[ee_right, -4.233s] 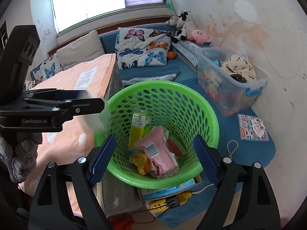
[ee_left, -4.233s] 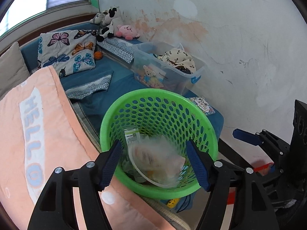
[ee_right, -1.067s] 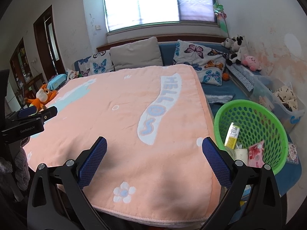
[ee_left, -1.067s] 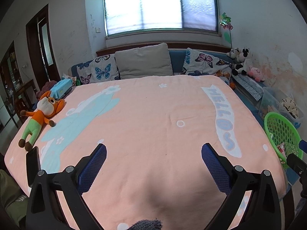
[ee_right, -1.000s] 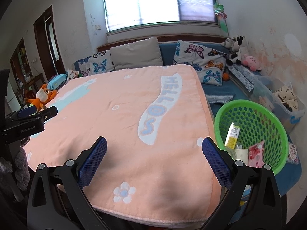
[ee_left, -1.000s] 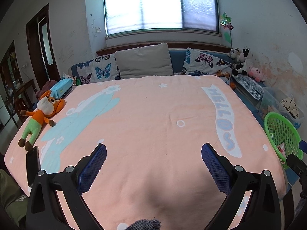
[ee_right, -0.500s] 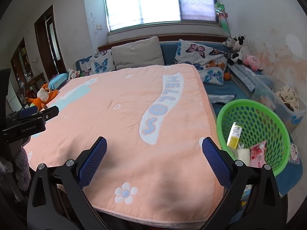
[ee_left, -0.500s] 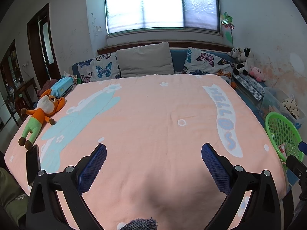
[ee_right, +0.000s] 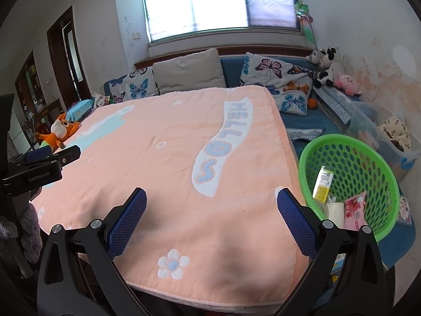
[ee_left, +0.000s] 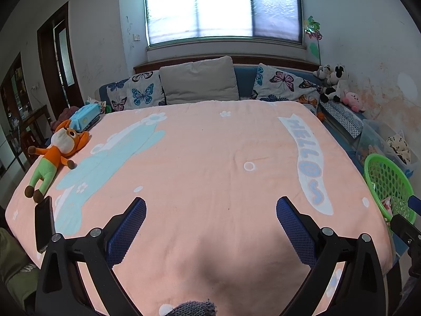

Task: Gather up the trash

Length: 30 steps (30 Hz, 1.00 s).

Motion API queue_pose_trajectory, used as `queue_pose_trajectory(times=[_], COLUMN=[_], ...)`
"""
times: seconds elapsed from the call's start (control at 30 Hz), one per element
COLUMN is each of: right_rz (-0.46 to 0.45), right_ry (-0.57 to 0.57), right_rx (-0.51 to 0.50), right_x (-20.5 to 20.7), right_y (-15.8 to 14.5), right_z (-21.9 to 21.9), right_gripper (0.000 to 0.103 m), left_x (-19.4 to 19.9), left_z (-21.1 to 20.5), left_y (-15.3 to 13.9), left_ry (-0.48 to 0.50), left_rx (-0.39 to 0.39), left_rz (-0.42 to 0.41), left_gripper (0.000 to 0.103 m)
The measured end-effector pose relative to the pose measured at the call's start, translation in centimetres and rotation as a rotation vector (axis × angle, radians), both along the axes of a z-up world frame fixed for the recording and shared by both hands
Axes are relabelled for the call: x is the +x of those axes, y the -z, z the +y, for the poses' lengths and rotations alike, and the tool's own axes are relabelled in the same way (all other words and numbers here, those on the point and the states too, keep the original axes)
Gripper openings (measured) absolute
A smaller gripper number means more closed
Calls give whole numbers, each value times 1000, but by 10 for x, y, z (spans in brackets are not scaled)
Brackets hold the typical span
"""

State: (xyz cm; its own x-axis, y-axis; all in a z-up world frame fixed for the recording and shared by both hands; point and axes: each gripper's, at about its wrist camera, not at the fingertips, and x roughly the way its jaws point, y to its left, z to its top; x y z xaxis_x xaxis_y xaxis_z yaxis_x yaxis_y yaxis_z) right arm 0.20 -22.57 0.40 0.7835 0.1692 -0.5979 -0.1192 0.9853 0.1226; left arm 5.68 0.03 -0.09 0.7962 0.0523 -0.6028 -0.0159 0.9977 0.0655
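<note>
Both the left gripper (ee_left: 210,217) and right gripper (ee_right: 211,210) hang spread apart and empty over the blanket (ee_right: 163,163), the basket (ee_right: 350,142) of trash beside its right edge.

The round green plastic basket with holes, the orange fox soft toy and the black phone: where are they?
Green plastic basket (ee_right: 389,184): right wrist view, right inner wall.
Orange fox soft toy (ee_left: 50,155): left wrist view, orange torso.
Black phone (ee_left: 43,223): left wrist view, screen middle.

green basket (ee_left: 389,184): right part hidden behind the right gripper (ee_left: 410,210)
white cup (ee_right: 334,210): lower part hidden
phone (ee_left: 43,223): screen unreadable
</note>
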Motion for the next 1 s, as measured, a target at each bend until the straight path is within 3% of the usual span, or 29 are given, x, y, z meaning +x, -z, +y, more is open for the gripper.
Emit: queue_pose_trajectory(times=[1.0], right_rz=[5], right_ry=[9], right_rx=[14], right_x=[1], right_y=[6], right_z=[0], right_gripper=[99], left_x=[-3], left_z=[-1], left_y=[6], left_ry=[-2], left_rx=[-4], left_rz=[2], left_gripper=[96])
